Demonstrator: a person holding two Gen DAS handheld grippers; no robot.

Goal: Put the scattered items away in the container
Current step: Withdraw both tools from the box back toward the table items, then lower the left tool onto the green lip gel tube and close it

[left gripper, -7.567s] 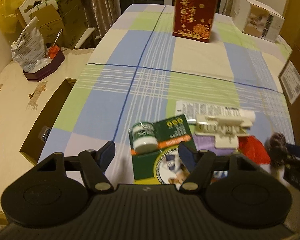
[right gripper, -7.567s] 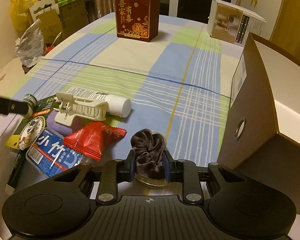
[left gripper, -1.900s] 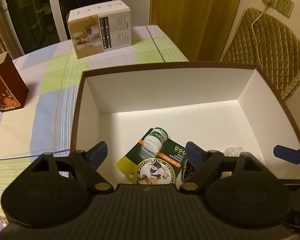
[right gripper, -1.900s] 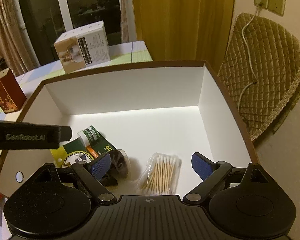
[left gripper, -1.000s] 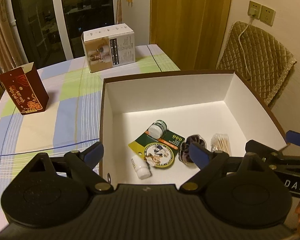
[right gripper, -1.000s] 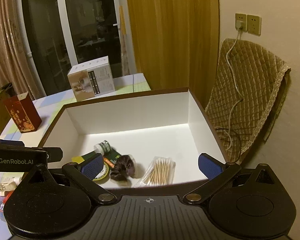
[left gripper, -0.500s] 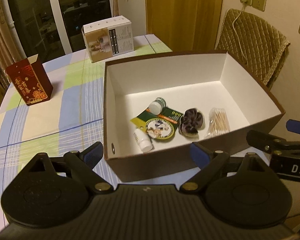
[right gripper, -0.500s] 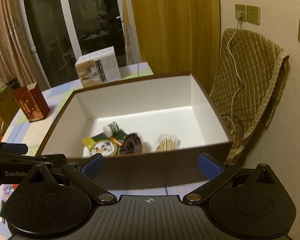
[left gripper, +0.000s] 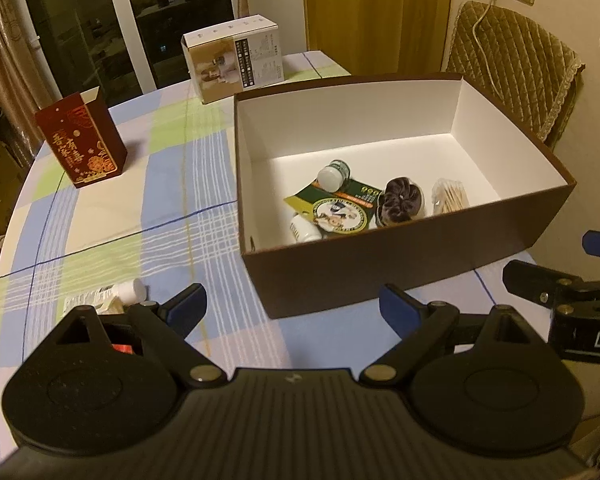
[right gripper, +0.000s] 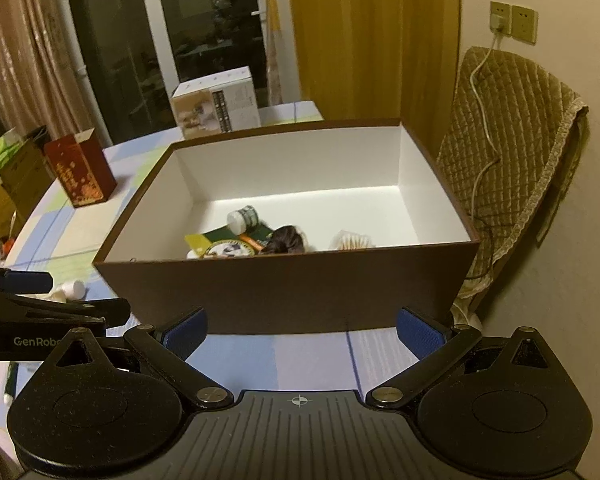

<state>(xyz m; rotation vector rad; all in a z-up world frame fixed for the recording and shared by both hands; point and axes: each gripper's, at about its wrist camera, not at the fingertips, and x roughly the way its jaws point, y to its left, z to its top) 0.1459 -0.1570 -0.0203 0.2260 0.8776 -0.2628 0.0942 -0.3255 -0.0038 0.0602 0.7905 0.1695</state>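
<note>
Both tongs, left tongs (left gripper: 292,306) and right tongs (right gripper: 302,330), hang released and empty in front of my brown box (left gripper: 400,264) on the checked table (left gripper: 172,216). Inside the box I see a scrunchie (left gripper: 400,200), cotton swabs (left gripper: 449,197), a green card (left gripper: 336,210) and two small bottles. One tube (left gripper: 108,293) lies outside on the table by the left tongs.

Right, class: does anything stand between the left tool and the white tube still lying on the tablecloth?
Nothing visible does. The white tube lies on the cloth just beyond the open left tool, on its left side, well clear of the brown box.
</note>
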